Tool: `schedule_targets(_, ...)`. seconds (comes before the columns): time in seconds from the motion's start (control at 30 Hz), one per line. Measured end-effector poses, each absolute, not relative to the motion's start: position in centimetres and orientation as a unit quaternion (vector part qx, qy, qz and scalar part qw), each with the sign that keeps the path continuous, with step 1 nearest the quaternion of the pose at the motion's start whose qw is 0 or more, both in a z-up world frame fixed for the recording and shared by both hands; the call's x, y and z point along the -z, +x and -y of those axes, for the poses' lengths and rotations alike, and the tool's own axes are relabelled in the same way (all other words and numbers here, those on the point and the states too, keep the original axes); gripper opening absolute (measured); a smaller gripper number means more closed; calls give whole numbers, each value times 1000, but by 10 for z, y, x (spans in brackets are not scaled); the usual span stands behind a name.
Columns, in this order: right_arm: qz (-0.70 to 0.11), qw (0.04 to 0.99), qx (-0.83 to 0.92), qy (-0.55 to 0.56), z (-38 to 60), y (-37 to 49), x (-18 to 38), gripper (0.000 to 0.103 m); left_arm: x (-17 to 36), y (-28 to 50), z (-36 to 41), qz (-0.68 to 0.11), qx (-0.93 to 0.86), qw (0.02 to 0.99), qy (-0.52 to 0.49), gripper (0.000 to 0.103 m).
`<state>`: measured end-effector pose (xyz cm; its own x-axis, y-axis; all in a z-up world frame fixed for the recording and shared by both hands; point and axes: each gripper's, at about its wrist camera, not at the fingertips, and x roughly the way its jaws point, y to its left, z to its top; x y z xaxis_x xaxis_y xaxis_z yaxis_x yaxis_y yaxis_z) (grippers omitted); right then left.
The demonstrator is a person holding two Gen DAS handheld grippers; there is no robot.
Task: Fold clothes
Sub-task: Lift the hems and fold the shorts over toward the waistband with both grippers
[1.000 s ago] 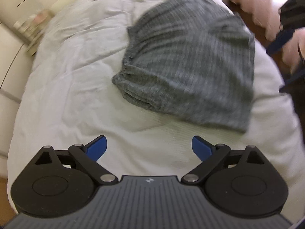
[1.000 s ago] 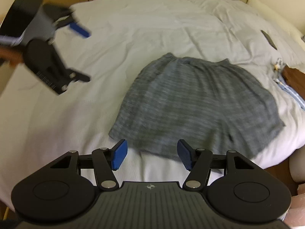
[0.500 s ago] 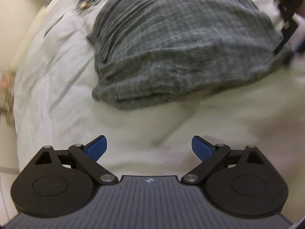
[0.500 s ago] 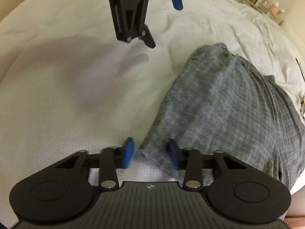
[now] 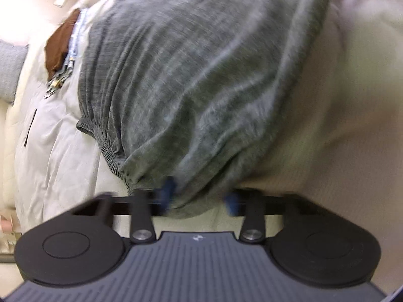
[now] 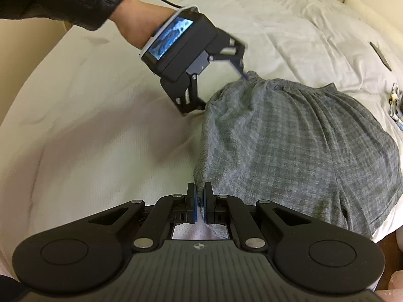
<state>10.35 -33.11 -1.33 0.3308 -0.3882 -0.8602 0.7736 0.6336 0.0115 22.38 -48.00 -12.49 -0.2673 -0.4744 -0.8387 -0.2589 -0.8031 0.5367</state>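
Grey striped shorts (image 6: 289,141) lie spread on a white bed (image 6: 100,138). My right gripper (image 6: 199,202) is shut on the near hem corner of the shorts. My left gripper (image 5: 199,196) straddles the waistband corner of the shorts (image 5: 201,80); its blue pads (image 5: 168,188) are blurred and still apart, with cloth bunched between them. In the right wrist view the left gripper (image 6: 226,80) sits at the far waistband corner, held by a hand in a dark sleeve.
A brown and blue folded garment (image 5: 63,40) lies beyond the shorts. A dark flat object (image 6: 380,55) rests on the bedding at the right. The bed's edge (image 6: 385,231) drops off close behind the shorts' right side.
My right gripper has closed on the hem corner. My left gripper has moved in onto the waistband corner and its pads have narrowed around the cloth.
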Motion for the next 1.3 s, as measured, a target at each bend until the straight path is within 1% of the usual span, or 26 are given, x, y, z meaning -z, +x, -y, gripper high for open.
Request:
schedule_targets(0.03, -443, 787, 370, 220, 331, 103, 10, 4, 120, 223, 483, 302, 734, 74, 604, 11)
schedule_targets(0.13, -433, 786, 377, 228, 329, 97, -6, 4, 95, 220, 497, 277, 744, 86, 602, 7)
schedule_targets(0.37, -404, 774, 435, 220, 353, 43, -61, 4, 34, 179, 524, 247, 757, 104, 596, 5)
schedule_targets(0.53, -381, 755, 485, 223, 385, -10, -92, 4, -8, 129, 568, 206, 769, 135, 589, 5)
schedule_targets(0.67, -356, 738, 519, 245, 415, -64, -101, 3, -18, 84, 598, 188, 765, 146, 598, 5)
schedule_targets(0.77, -341, 728, 532, 266, 445, -110, -96, 3, -16, 45, 625, 171, 762, 152, 606, 5)
schedule_targets(0.83, -336, 725, 533, 279, 464, -140, -87, 3, -12, 24, 644, 145, 764, 158, 609, 5)
schedule_targets(1.07, -336, 715, 511, 338, 540, -229, -35, 3, 26, -33, 709, 91, 748, 135, 643, 5)
schedule_targets(1.2, -340, 709, 500, 362, 569, -254, -1, 3, 48, -49, 735, 71, 737, 123, 661, 6)
schedule_targets(1.3, -341, 701, 495, 382, 589, -268, 26, 3, 65, -54, 749, 54, 730, 124, 669, 9)
